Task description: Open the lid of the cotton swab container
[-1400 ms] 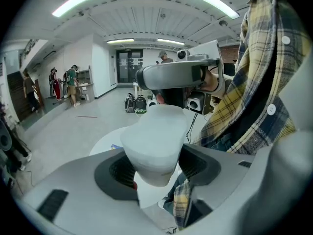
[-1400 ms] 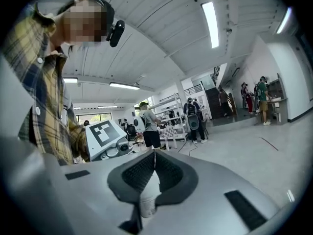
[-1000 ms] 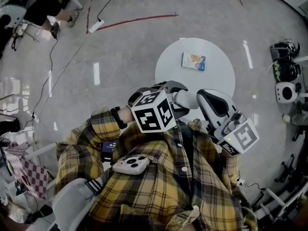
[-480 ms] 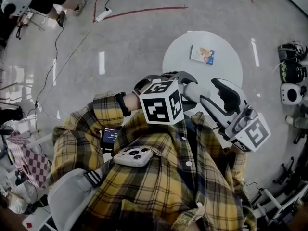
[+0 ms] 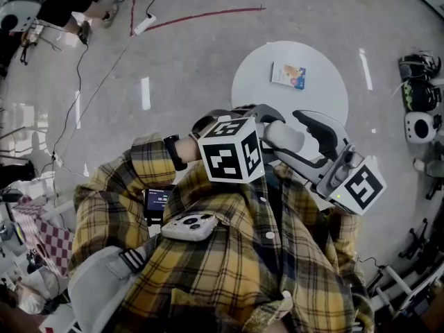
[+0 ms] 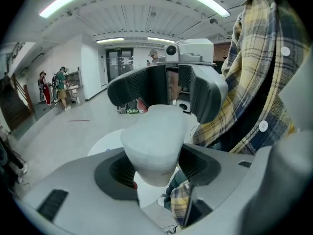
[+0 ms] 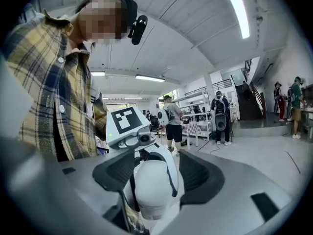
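Cotton swab container (image 6: 154, 131) gripped by left claw (image 6: 156, 169); just-opened right claw (image 7: 157, 173) straddles it.

The left gripper (image 5: 263, 127) hides part of the container (image 5: 286, 136).

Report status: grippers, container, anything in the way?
Left gripper shut on container. Right gripper jaws just opened, straddling its far end, pads clear. Whether it's opened: can't tell. Nothing in the way.

The white, cylindrical cotton swab container (image 5: 284, 136) lies sideways in mid-air, clamped in my left gripper (image 6: 156, 166).
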Motion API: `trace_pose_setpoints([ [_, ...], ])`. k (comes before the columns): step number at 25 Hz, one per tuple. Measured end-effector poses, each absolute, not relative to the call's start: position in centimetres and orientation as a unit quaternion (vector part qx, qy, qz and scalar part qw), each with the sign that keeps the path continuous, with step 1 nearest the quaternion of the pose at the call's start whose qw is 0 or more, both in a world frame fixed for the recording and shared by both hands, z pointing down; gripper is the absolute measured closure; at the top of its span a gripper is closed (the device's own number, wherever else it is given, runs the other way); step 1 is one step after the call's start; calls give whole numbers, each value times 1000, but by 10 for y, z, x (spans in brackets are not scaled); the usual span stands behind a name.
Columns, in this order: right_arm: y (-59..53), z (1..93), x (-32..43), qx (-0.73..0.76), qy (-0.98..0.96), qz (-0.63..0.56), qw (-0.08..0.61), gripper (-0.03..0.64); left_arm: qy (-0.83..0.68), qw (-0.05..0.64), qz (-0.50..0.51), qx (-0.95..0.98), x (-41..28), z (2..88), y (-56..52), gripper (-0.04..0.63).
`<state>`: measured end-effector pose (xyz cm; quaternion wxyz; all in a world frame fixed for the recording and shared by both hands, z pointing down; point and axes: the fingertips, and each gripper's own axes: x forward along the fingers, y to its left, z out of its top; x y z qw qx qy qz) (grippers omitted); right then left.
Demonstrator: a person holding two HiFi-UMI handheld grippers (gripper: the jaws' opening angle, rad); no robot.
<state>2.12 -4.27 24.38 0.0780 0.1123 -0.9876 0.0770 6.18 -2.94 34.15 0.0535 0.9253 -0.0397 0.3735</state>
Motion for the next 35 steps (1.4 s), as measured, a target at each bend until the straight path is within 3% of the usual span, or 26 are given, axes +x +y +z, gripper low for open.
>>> trace_pose_setpoints([
  [12, -30, 279, 23, 130, -977, 85, 143, 344, -32, 60, 374, 925, 65, 339, -16, 324],
  [23, -13, 280, 25, 135, -980, 59, 134, 393, -24, 60, 381, 923, 67, 340, -4, 324],
  [35, -3, 283, 24, 129, -979, 81, 135, 400, -20, 66, 383, 921, 67, 344, 7, 325],
])
